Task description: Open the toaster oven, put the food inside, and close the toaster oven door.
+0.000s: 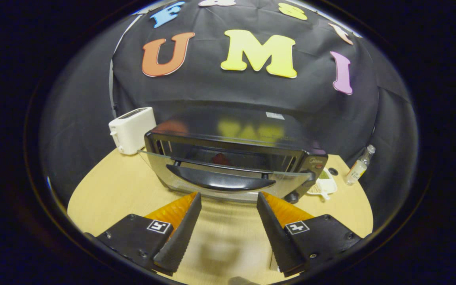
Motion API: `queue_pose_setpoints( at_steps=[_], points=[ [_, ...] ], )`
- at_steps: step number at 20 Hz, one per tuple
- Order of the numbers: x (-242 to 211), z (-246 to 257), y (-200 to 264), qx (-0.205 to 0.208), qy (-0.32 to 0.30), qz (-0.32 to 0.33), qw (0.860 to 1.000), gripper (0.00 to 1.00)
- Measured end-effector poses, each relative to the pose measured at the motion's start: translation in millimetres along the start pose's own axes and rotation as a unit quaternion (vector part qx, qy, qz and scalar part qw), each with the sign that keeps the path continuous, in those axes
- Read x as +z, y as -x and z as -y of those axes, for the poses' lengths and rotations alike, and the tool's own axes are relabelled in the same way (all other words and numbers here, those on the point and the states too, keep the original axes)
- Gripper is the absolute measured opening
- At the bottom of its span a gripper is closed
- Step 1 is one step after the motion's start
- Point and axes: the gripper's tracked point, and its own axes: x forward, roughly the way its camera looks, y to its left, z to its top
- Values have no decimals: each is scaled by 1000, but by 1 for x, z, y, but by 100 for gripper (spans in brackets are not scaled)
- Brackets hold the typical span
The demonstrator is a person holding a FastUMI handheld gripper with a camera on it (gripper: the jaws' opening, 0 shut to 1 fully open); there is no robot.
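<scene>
Gripper (pixel 228 198) at toaster oven (pixel 232 158), 2 fingers spread and empty.
Oven sits on the table (pixel 109 190); its door handle (pixel 220 180) lies just ahead of the fingertips, door tilted partly open.

We see the oven (pixel 232 158) on the table (pixel 113 190) at twelve o'clock from our gripper (pixel 228 206), its door (pixel 220 168) ajar. A toaster (pixel 132 130) sits at ten o'clock behind it; a dish (pixel 325 185) and bottle (pixel 359 165) lie at two o'clock.

Open claw (pixel 228 198) before toaster oven (pixel 232 162)
</scene>
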Motion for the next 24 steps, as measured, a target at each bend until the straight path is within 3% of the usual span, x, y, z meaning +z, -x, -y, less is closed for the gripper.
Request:
queue_pose_setpoints(
  at_steps=[17,24],
  points=[
    [12,8,15,-1,-25,16,1000,90],
    [44,24,72,1,-50,58,997,90]
  ],
)
